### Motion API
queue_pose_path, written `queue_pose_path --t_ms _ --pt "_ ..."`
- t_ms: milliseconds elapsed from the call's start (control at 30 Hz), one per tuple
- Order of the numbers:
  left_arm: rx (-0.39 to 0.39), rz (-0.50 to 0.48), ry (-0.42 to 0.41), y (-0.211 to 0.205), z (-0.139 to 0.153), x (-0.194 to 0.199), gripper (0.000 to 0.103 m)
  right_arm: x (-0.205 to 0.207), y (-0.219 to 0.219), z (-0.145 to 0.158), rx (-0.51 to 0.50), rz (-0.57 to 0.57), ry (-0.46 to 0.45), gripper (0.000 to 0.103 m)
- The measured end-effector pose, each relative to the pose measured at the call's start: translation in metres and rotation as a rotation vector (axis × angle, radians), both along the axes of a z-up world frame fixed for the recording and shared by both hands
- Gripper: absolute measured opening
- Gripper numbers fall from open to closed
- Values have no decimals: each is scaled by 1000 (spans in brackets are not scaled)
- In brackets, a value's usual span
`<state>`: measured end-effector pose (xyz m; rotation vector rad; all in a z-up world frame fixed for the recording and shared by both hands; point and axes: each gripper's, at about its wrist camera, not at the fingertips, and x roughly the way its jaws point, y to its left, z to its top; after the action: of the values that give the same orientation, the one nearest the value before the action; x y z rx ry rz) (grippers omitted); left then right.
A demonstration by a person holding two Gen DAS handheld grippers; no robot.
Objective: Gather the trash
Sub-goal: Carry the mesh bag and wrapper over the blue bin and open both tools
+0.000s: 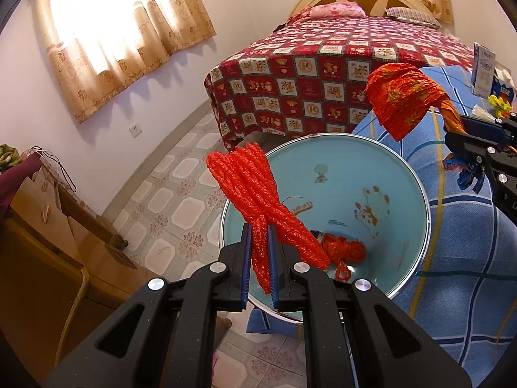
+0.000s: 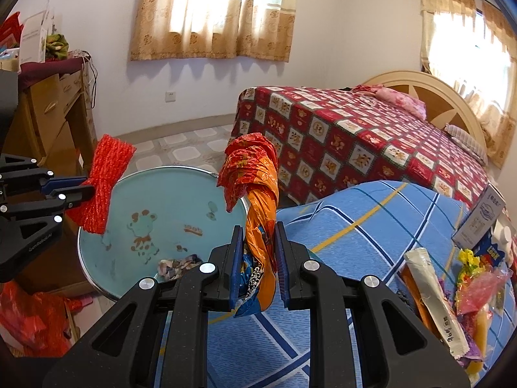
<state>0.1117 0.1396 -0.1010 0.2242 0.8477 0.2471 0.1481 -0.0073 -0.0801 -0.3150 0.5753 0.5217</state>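
Inside blue basin point(image 1: 381, 174), crumpled red wrapper point(image 1: 345, 252) (plus patterned scraps point(image 2: 181, 265)).

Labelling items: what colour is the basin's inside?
Light blue with cartoon animal prints; the basin shows best in the left wrist view.

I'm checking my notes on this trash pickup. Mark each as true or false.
1. The left tool grips a red foam net. True.
2. The right tool is empty. False: it is shut on a crumpled orange wrapper.
3. The blue basin holds nothing. False: some scraps already lie in it.
4. More wrappers lie on the blue checked cloth. True.
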Motion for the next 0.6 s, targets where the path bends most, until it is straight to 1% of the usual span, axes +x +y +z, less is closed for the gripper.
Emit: queue_pose_path --t_ms 600 --pt "-5 -4 2 1 0 1 10 -2 7 4 -3 21 -1 20"
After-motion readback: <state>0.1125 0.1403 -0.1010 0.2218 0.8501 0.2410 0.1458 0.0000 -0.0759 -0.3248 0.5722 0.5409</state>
